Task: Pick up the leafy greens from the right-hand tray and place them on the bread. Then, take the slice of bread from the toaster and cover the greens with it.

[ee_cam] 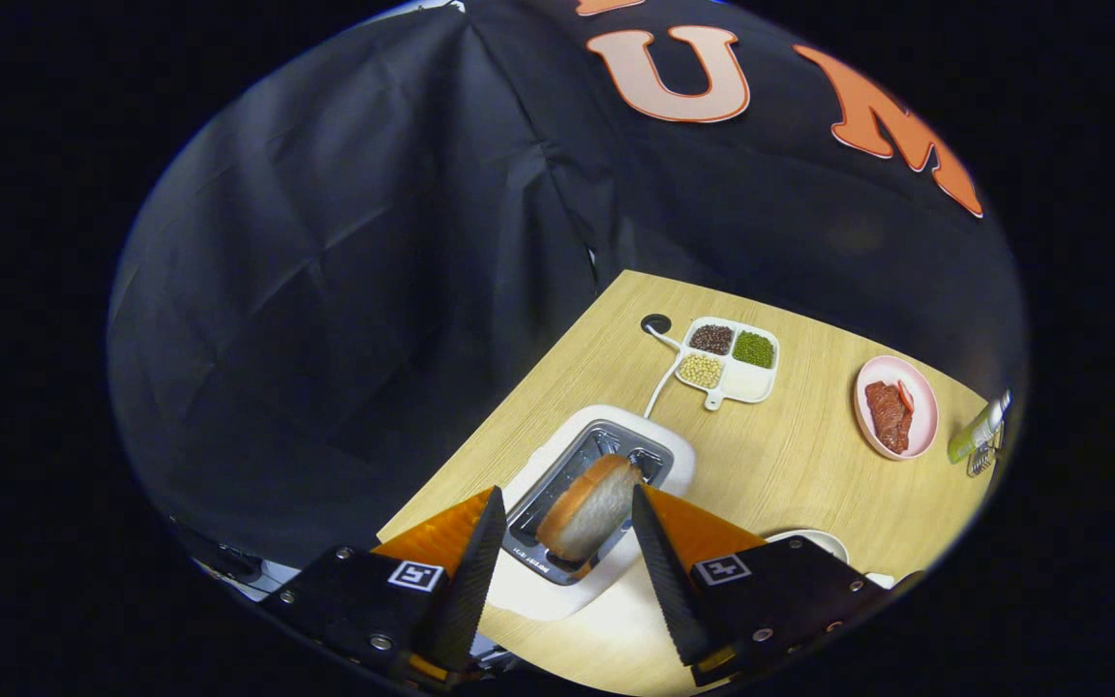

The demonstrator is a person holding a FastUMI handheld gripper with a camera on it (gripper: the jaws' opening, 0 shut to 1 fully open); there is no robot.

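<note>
The claw [565, 508] hangs spread open above the toaster [588, 484] on the desk [790, 465], its fingers flanking the bread [588, 511] that stands in a slot, neither finger visibly pressing it. Closing off-centre could pinch only the crust, tearing the soft slice or letting it drop back; a finger could also strike the toaster's rim and shove it.

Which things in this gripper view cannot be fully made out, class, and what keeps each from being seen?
- Bread slice: lower part hidden inside the toaster slot; the open claw straddles it, contact unclear.
- White dish: mostly hidden behind the right finger.
- Green-handled tool: cut off at the table's far end, kind unclear.
- Divided tray: contents too small to identify.
</note>
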